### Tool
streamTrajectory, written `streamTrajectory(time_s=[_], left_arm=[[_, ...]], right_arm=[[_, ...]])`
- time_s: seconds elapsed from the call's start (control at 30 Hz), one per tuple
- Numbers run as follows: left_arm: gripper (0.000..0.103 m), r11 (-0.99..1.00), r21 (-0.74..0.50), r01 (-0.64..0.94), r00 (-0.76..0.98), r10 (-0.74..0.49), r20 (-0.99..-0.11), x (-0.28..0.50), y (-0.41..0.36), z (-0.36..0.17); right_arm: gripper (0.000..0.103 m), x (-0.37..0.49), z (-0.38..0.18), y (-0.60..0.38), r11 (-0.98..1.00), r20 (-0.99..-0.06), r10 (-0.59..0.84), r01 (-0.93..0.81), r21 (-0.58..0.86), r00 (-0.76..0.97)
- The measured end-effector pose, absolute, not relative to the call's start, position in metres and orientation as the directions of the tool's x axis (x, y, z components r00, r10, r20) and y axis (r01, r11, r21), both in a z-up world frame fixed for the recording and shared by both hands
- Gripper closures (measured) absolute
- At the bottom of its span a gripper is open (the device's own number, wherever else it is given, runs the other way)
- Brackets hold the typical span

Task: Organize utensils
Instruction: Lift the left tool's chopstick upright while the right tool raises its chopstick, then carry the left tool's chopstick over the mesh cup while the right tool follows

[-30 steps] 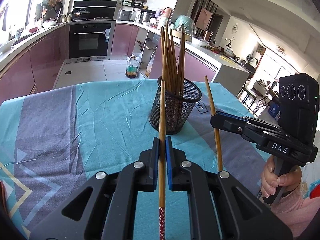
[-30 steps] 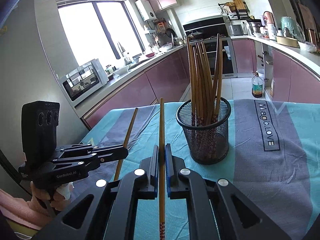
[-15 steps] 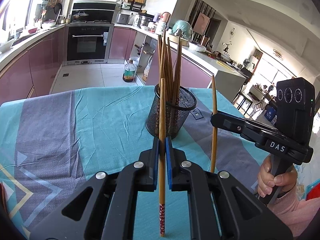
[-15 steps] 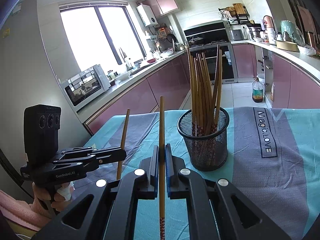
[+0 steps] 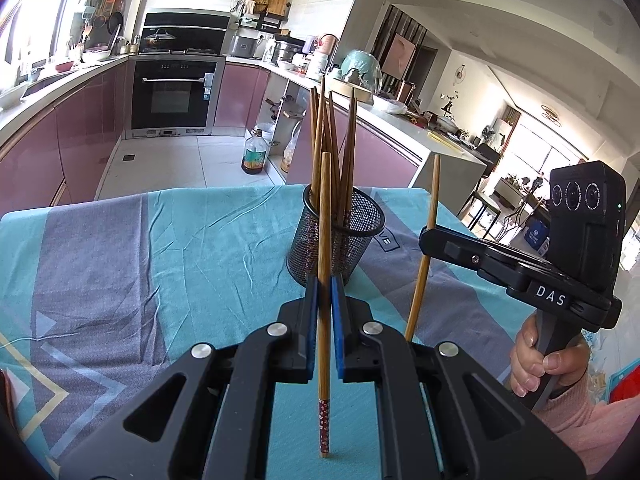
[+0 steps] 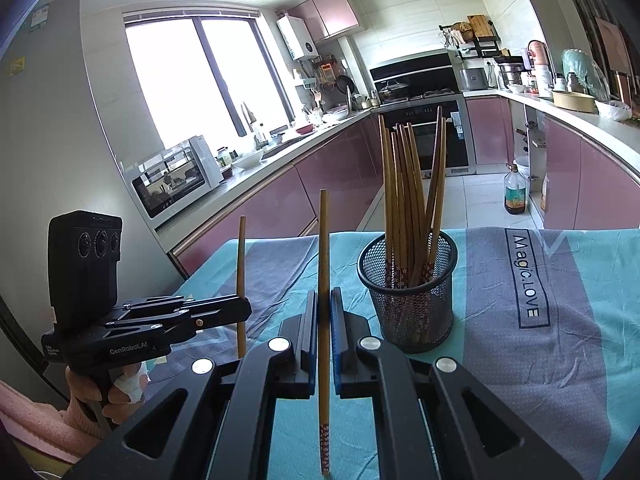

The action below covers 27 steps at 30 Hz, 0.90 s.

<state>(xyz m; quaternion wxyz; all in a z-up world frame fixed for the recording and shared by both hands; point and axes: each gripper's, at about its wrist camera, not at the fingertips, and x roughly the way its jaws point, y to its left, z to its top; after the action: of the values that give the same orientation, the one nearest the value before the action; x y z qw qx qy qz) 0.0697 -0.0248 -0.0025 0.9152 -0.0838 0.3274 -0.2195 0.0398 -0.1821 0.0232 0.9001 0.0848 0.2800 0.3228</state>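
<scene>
While clamped mid-shaft in both grippers (image 5: 324, 296), thin stiff wooden chopsticks (image 5: 325, 216) weigh nothing. Slippery though. Best pinched near the middle.

Your left gripper (image 5: 324, 308) sits level, short of the mesh holder (image 5: 335, 240), its blue pads (image 5: 312, 312) pinched on one upright chopstick (image 5: 324, 264). Your right gripper (image 6: 324, 320) is posed the same way short of that holder, jaws clamped on a second chopstick (image 6: 323, 288). Your right hand (image 5: 540, 364) wraps the handle of its tool; your left hand (image 6: 110, 392) grips the other handle, a white wrap on one finger.
</scene>
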Motion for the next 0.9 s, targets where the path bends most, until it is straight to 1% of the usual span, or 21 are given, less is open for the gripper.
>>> streamTrajectory(time_s=[0.9], left_arm=[[0.096,0.884,-0.304,0.354,0.713,-0.466,-0.525,0.072,-0.025,0.01]], right_arm=[[0.098,0.042,0.04,-0.182,0.783,-0.409,0.622,-0.545,0.3,0.667]])
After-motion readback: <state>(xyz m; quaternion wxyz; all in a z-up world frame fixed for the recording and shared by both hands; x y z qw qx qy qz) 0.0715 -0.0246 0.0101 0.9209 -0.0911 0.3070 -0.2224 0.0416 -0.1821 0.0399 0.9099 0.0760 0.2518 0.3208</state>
